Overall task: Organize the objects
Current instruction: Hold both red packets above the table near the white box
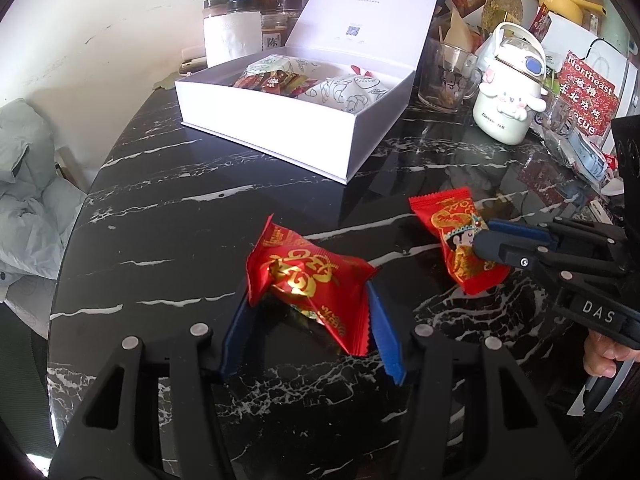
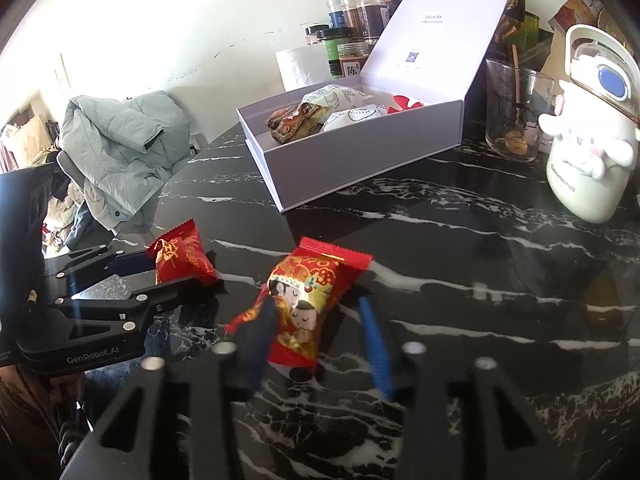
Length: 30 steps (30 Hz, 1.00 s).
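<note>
Two red snack packets were left outside the white gift box [image 1: 280,136]. Both lay nearer you than the box, on the black marble table [image 1: 168,216].

Packet one, the red packet with gold characters [image 1: 310,280], sat in front of the box's near wall, well apart from it. Your left gripper [image 1: 308,320] was clamped on it: the blue pads pressed both sides and the wrapper was crumpled between them. In the right wrist view the same packet [image 2: 180,256] showed pinched between those fingers.

Packet two, the red packet with the cartoon couple [image 2: 304,304], lay in front of the box's near right corner, also apart from it. Your right gripper [image 2: 316,340] straddled it with fingers apart; a gap showed between the packet and the blue pad [image 2: 376,344] on one side, while the dark finger [image 2: 256,340] on the other lay against or just over the wrapper. I could not tell firm contact there, so I did not count it as gripped.

Inside the box, lid up: several wrapped snacks already lay there, brown-red packets toward the left and white printed ones behind and to the right.

Judged progress: partly done. Both red packets remained to be carried into the box, one already in hand.

Beyond the box's right end stood a glass cup [image 1: 448,76] and a white cartoon bottle [image 1: 508,84].
</note>
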Each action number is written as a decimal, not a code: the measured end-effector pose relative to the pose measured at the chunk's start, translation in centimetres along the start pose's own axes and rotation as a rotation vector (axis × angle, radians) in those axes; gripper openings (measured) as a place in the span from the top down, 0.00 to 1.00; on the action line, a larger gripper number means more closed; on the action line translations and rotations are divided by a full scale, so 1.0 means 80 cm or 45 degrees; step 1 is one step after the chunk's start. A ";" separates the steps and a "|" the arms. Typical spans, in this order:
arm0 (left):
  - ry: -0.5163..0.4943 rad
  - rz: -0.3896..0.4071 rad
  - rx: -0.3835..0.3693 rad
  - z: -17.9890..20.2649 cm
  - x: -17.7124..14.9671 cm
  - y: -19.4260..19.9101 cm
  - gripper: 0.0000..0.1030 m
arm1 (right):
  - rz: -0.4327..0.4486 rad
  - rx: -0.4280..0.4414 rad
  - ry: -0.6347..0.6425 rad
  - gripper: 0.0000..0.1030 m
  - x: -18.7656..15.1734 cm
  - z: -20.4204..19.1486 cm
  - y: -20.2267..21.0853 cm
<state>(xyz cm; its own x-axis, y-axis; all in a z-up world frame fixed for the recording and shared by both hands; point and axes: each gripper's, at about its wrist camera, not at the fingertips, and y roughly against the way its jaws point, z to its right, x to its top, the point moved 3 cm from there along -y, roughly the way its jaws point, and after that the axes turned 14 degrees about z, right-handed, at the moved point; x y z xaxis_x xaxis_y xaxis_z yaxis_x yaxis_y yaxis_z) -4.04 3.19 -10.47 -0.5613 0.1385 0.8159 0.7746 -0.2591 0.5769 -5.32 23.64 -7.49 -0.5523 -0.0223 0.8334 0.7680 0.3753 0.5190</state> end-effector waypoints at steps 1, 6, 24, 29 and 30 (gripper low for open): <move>0.001 -0.005 0.007 -0.001 -0.001 -0.001 0.48 | 0.006 0.003 -0.014 0.35 0.001 0.000 0.000; 0.018 -0.006 0.004 -0.009 -0.003 -0.002 0.48 | -0.026 0.008 -0.038 0.34 0.011 -0.006 -0.016; -0.021 0.002 0.029 -0.010 -0.002 -0.006 0.46 | -0.097 -0.135 0.179 0.58 0.003 -0.023 -0.031; -0.022 0.005 0.032 -0.011 -0.001 -0.006 0.46 | -0.076 0.044 0.121 0.59 0.001 -0.024 -0.022; -0.024 0.006 0.027 -0.010 -0.002 -0.005 0.46 | -0.071 0.045 0.125 0.60 0.000 -0.023 -0.020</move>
<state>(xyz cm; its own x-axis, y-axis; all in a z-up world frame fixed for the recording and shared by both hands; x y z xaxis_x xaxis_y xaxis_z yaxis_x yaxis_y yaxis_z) -4.52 2.55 -10.85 -0.5524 0.1555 0.8189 0.7833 -0.2392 0.5738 -5.94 21.30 -7.98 -0.5581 -0.1339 0.8189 0.7241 0.4033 0.5594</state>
